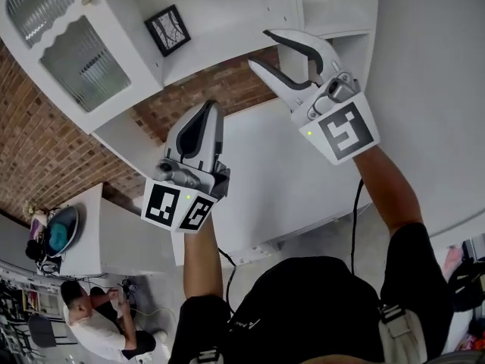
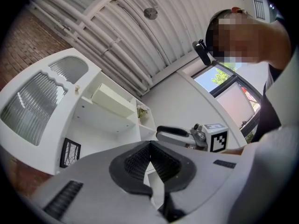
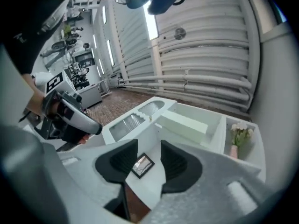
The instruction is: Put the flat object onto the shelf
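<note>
A flat black picture frame [image 1: 167,29] rests in an open compartment of the white shelf unit [image 1: 227,6], beside its glass doors. The left gripper view shows the frame [image 2: 70,153] at lower left; in the right gripper view the frame [image 3: 143,165] shows far off through the gap between the pads. My right gripper [image 1: 284,55] is held up near the shelf, open and empty, well short of the frame. My left gripper [image 1: 201,123] hangs lower and to the left, shut on nothing. Its pads [image 2: 140,160] meet at the tips.
Glass cabinet doors [image 1: 83,59] stand left of the frame, with a brick wall [image 1: 45,150] behind. A long white box [image 3: 184,122] lies on an upper shelf, and a vase of flowers [image 3: 239,139] sits in a side compartment. A person [image 1: 95,324] sits at lower left.
</note>
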`<state>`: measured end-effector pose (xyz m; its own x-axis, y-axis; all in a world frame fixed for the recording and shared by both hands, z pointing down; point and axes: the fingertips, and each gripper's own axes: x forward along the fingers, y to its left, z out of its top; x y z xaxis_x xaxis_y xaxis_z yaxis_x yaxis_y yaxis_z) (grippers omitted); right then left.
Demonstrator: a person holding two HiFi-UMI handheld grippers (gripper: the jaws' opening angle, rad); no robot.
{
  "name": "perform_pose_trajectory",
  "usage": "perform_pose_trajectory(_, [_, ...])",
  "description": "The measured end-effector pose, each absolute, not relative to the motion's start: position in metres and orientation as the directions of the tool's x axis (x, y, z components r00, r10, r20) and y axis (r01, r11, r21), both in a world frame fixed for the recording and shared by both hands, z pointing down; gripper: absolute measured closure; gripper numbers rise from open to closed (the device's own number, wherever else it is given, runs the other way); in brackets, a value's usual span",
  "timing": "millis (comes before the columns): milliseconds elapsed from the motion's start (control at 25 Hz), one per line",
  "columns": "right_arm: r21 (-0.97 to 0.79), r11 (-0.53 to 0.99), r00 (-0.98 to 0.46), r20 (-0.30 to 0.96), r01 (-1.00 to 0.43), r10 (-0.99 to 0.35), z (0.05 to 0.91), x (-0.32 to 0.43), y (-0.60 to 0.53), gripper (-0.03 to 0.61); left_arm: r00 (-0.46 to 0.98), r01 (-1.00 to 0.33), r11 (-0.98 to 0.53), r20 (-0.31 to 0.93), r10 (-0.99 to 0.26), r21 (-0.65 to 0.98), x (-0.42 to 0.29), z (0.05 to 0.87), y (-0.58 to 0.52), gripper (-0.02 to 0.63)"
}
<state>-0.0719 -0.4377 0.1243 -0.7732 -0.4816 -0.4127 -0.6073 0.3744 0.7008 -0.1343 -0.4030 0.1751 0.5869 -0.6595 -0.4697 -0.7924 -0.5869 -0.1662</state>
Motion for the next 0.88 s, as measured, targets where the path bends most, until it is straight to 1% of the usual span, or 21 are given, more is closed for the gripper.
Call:
perform_pose_trajectory(160, [0.611, 0.482, -0.774, -0.430, -0.628, -0.464, 0.156, -0.068, -0.425, 0.472, 0.571, -0.806, -0.568, -0.477, -0.668, -0.169, -0.133, 0.180, -0.396, 0.615])
perform_pose_trajectory(320, [0.564, 0.542, -0.781, -0.412, -0.623, -0.469, 0.180, -0.073, -0.412, 0.576, 0.551, -0.823, -0.540, -0.483, -0.680, -0.179, -0.135, 0.184, -0.388, 0.615])
perform_pose_trajectory(520, [0.508, 0.616, -0.798, -0.394, -0.602, -0.455, 0.201, -0.084, -0.402, 0.577, 0.546, -0.829, -0.529, -0.474, -0.691, -0.183, -0.134, 0.193, -0.384, 0.615])
perform_pose_trajectory(720, [0.410, 0.705, -0.810, -0.384, -0.579, -0.443, 0.217, -0.087, -0.401, 0.577, 0.550, -0.825, -0.540, -0.455, -0.700, -0.167, -0.133, 0.205, -0.383, 0.615])
perform_pose_trajectory(880, [0.393, 0.715, -0.810, -0.382, -0.578, -0.445, 0.221, -0.087, -0.402, 0.578, 0.550, -0.825, -0.544, -0.449, -0.705, -0.157, -0.134, 0.209, -0.385, 0.615])
